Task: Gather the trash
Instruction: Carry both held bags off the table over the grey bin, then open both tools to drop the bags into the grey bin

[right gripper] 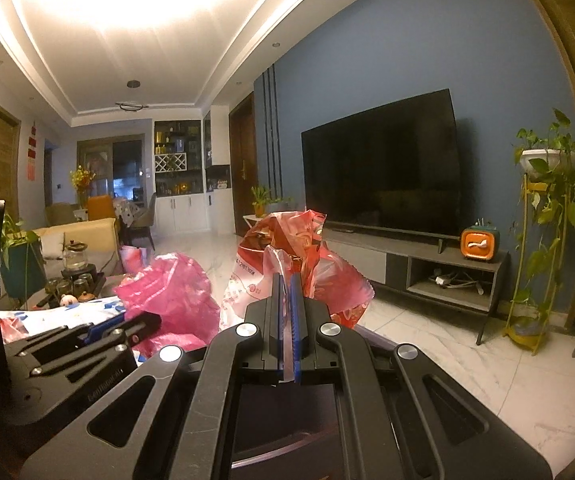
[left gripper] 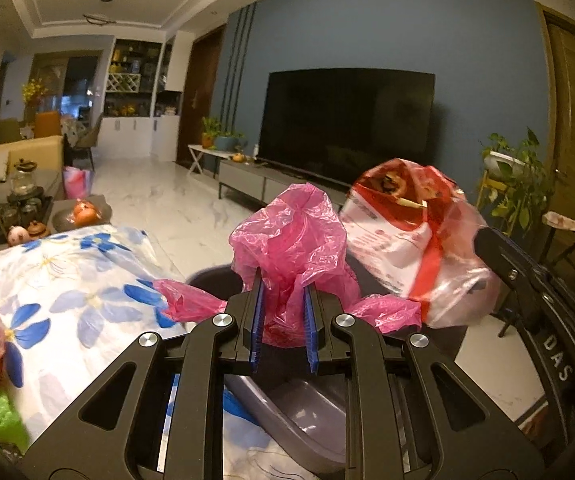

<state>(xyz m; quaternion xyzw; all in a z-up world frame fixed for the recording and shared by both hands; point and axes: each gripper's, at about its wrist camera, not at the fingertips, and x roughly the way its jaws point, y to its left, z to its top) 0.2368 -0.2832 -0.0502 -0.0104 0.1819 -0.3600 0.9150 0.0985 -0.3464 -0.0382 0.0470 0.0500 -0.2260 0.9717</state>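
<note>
Left tool (left gripper: 283,292) pinching pink bag (left gripper: 291,236), right tool (right gripper: 286,284) red-white bag (right gripper: 287,248)

A crinkled pink plastic bag (left gripper: 287,236) sits left of a red-and-white printed bag (left gripper: 407,236). Left of the pink bag lies a white cloth (left gripper: 67,280) patterned with blue flowers. Behind it, a black television (left gripper: 347,124) on a blue wall (left gripper: 407,28).

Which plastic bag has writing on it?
The red and white bag held by the right gripper has printed writing; the pink bag in the left gripper is plain.
</note>
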